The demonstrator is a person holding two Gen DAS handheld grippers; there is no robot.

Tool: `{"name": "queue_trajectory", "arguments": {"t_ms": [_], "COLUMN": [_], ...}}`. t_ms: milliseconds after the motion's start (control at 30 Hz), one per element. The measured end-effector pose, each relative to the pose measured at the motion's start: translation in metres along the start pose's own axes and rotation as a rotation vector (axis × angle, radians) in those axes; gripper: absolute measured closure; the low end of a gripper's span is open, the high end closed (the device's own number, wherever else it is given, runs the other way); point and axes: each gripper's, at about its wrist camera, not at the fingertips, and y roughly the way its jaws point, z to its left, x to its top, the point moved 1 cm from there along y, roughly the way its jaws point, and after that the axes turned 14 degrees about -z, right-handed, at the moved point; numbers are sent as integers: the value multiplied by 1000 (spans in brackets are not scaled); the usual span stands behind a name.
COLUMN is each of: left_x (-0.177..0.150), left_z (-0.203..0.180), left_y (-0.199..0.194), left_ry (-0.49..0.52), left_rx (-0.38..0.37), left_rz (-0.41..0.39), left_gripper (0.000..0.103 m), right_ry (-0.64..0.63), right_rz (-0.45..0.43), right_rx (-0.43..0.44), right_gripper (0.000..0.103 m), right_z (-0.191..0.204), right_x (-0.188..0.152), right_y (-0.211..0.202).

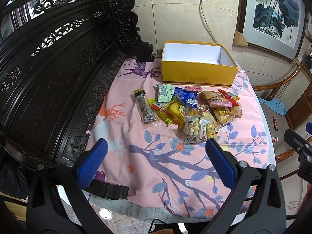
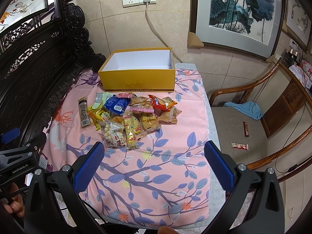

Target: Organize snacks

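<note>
A pile of several wrapped snacks point(image 1: 195, 107) lies on the pink leaf-print cloth point(image 1: 156, 165), in front of an open, empty yellow box point(image 1: 198, 74). The pile point(image 2: 132, 115) and the box point(image 2: 138, 78) also show in the right wrist view. A long dark snack stick point(image 1: 145, 107) lies at the pile's left. A clear bag of white balls point(image 1: 193, 129) is nearest me. My left gripper point(image 1: 156, 148) is open and empty, hovering short of the pile. My right gripper point(image 2: 154, 152) is open and empty, also short of the pile.
A carved dark wooden screen point(image 1: 58, 78) borders the table's left side. A wooden armchair point(image 2: 243, 128) stands at the right, with a blue cloth point(image 2: 245, 109) and two small snack bars point(image 2: 239, 145) on its seat. A plugged-in cable point(image 2: 154, 31) hangs behind the box.
</note>
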Motion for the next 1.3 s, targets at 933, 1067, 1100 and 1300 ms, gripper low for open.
{"name": "queue_trajectory", "arguments": {"t_ms": [933,1067,1100,1300], "left_x": [-12,-19,-21,-37], "left_z": [11,9,8,-8], "left_y": [52,79,85,121], "left_ry": [-3,19,24,61], "left_rx": [12,-6,-10,-65], "left_rz": [6,-16,-16,-3], "left_gripper": [2,2,2,2], "right_ry": [31,17,13,-25], "right_rz": [75,97,99,141], "right_rx": [53,122,141,194], "right_gripper": [1,1,1,17], "right_z": [-6,3,7,12], "right_x": [-7,-14,-15,-28], "right_y": [64,102,110,167]}}
